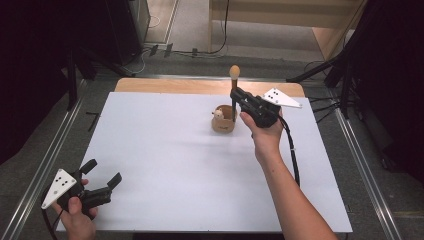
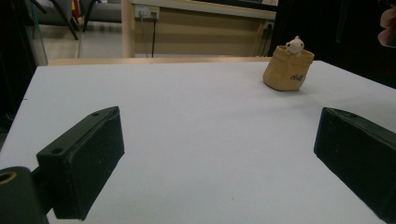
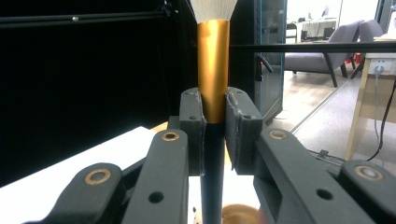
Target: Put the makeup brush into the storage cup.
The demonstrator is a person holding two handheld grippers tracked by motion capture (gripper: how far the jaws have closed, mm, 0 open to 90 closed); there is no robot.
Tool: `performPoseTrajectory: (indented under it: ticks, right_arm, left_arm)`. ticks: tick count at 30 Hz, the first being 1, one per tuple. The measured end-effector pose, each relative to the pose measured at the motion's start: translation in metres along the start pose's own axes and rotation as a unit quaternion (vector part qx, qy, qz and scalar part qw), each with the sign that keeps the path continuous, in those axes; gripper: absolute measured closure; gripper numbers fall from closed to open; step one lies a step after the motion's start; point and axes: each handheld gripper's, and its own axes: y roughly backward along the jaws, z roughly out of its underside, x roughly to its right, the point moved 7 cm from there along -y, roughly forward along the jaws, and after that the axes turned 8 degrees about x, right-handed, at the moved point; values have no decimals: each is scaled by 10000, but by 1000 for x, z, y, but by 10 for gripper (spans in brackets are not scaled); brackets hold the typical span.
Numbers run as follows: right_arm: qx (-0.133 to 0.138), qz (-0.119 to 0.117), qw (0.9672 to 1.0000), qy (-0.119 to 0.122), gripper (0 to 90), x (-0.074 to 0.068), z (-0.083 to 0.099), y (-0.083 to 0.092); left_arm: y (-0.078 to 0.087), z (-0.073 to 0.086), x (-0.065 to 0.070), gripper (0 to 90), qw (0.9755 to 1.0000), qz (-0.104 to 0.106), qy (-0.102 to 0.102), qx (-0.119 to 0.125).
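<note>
Down at the near left corner of the white table (image 1: pixel 165 165), the left gripper (image 1: pixel 102 175) is being held low in the person's left hand (image 1: pixel 77 215), its grey three-cornered plate (image 1: pixel 58 186) tilted toward the table's edge. Its jaws are being kept spread wide with nothing between them; in the left gripper view the two black pads (image 2: pixel 84 163) are standing well apart over bare white tabletop.

Moving across to the middle, toward the far side of the table, a small tan pouch (image 1: pixel 223 120) is being shown sitting upright on the surface, a little pale figure (image 1: pixel 218 114) peeking out of its top. From the left gripper view the same pouch (image 2: pixel 287 69) is being seen far off at the upper right, with the pale figure (image 2: pixel 295 45) at its rim.

Just right of the pouch, a makeup brush (image 1: pixel 233 92) is being held upright, its rounded head up and its dark handle running down at the pouch's right side; whether the tip is inside the pouch cannot be told. The right gripper (image 1: pixel 239 97) is being clamped tightly on it by the right hand (image 1: pixel 265 135). In the right gripper view the brush (image 3: pixel 213 70) is being pinched where the gold ferrule meets the dark handle, the pale bristles rising above.
</note>
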Motion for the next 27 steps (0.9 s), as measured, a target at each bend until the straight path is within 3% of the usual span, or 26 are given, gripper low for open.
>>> performPoseTrajectory:
  ticks: [13, 27]
  right_arm:
    - [52, 167, 9998, -56, 802, 12, 6, -15]
    - [-45, 349, 9993, -80, 802, 32, 29, -27]
  left_arm:
    - [0, 0, 0, 22, 10000, 11, -23, 2]
    - [0, -1, 1, 22, 10000, 28, -27, 13]
